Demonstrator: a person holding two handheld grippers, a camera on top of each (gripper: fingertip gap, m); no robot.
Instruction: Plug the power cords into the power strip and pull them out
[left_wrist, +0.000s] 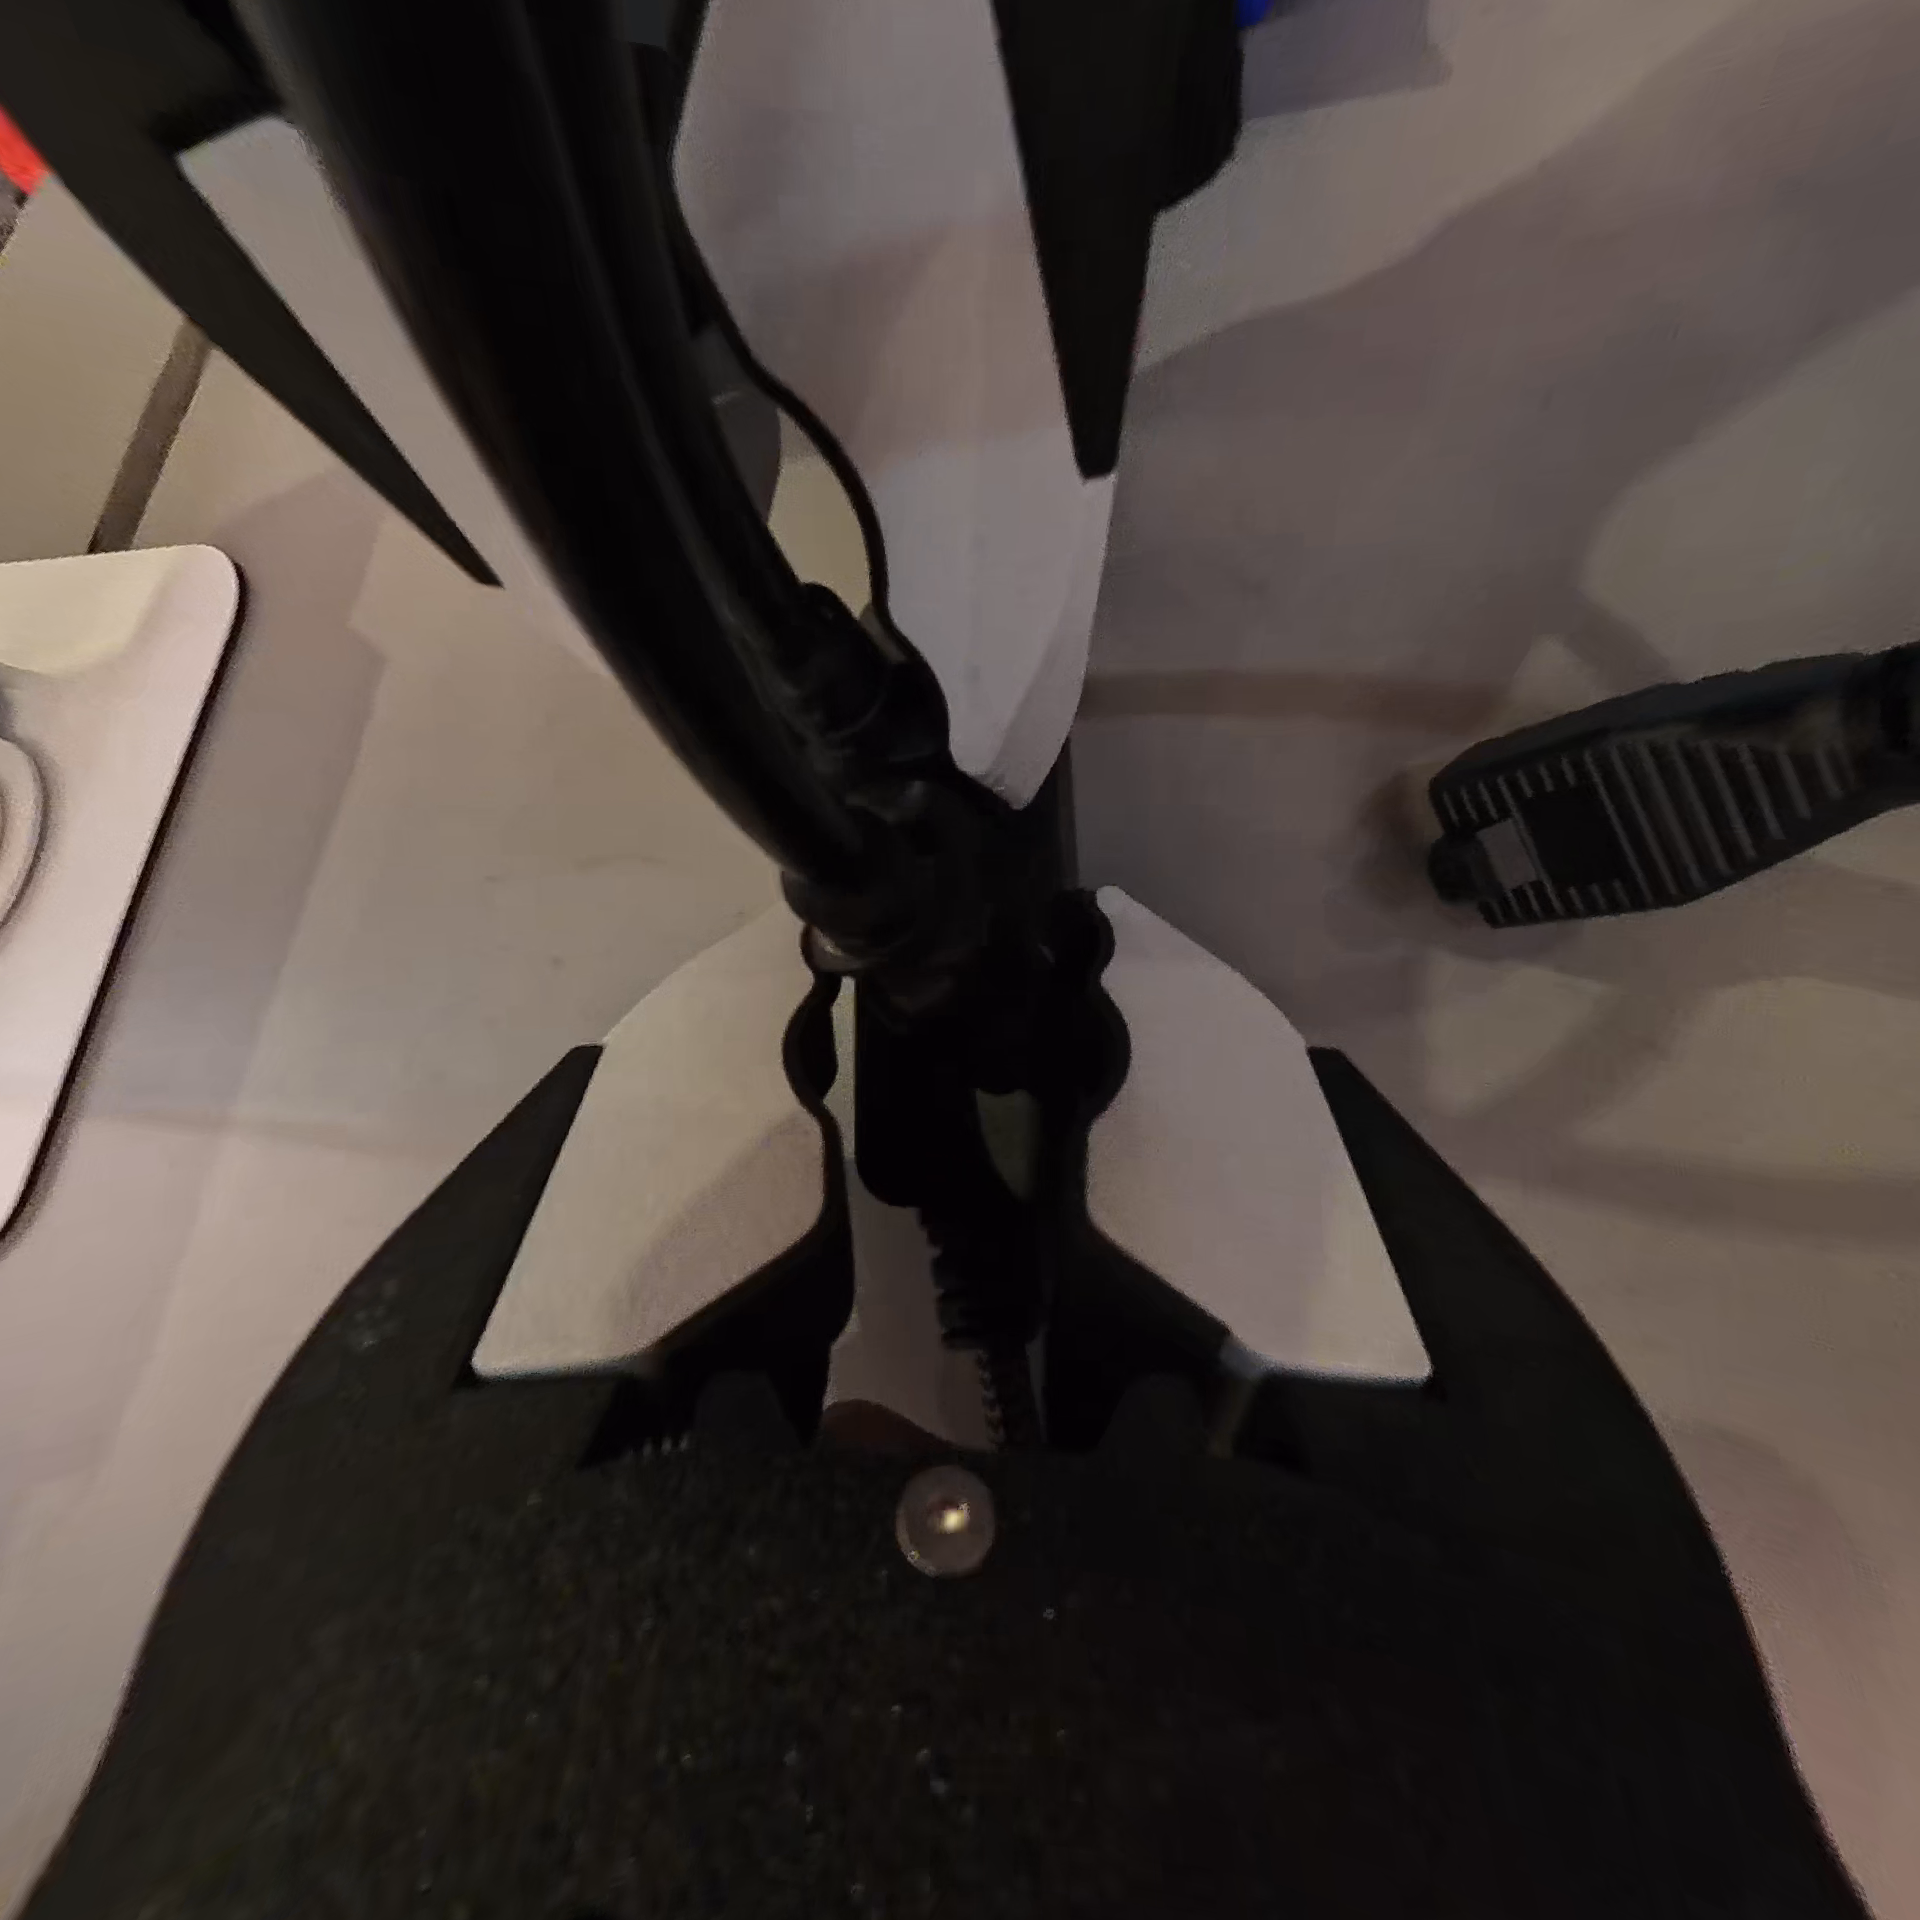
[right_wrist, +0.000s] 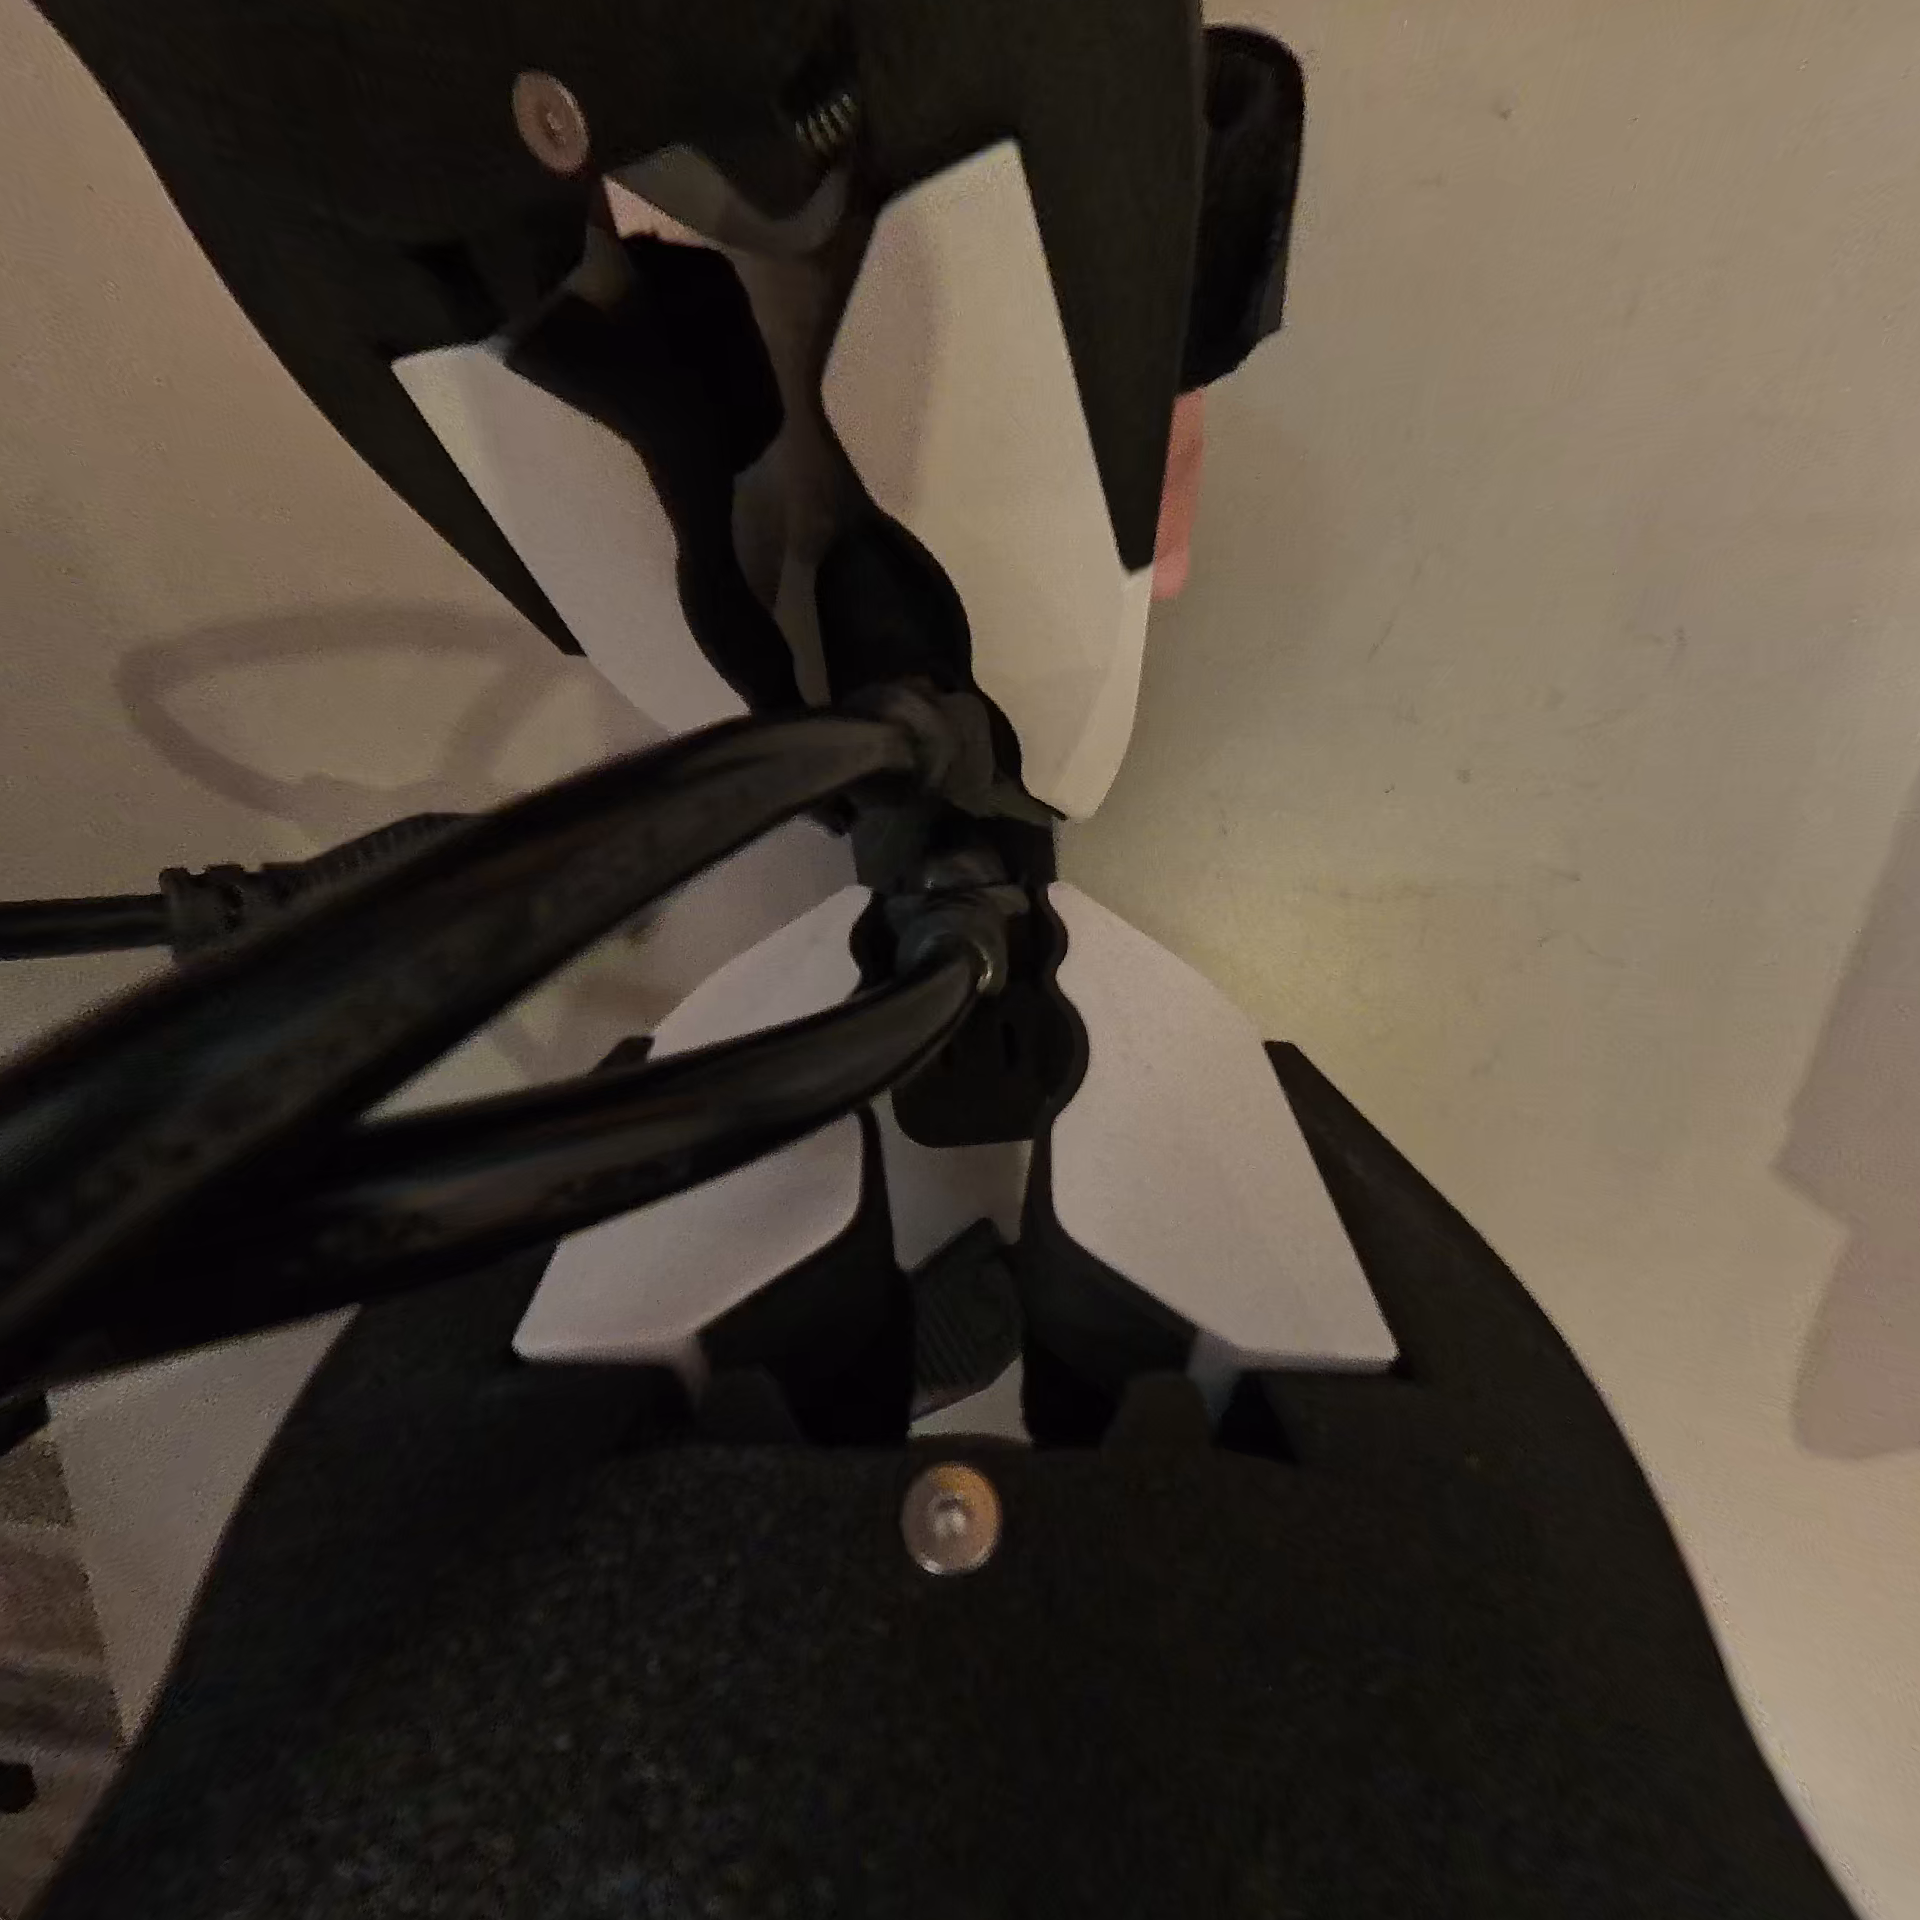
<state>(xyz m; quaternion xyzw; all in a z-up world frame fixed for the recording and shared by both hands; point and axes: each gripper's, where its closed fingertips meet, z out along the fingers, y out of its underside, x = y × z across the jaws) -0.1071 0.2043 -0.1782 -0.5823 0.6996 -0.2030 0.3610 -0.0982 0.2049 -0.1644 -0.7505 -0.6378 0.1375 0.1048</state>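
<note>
A bundle of black power cords (left_wrist: 582, 468) is bound with a dark tie (left_wrist: 883, 935). My left gripper (left_wrist: 966, 920) is shut on the bundle at the tie. My right gripper (left_wrist: 1013, 800) comes in from the far side and is shut on the same spot, tip to tip with the left one. In the right wrist view the right gripper (right_wrist: 971, 920) and the left gripper (right_wrist: 1039, 810) pinch the tie (right_wrist: 935, 748), and the cords (right_wrist: 416, 935) loop off to the left. A loose black ribbed plug (left_wrist: 1662, 800) lies on the table to the right.
A white flat block with a rounded corner (left_wrist: 114, 748), possibly the power strip, lies at the left edge on the pale table (left_wrist: 468, 831). Another plug end with a ribbed sleeve (right_wrist: 270, 883) lies left in the right wrist view. A fingertip (right_wrist: 1179, 499) shows behind the left gripper. Less than 4 cm separates the two grippers' tips. Left tips and right tips are each some 8 centimeters from the loose black ribbed plug (left_wrist: 1662, 800).
</note>
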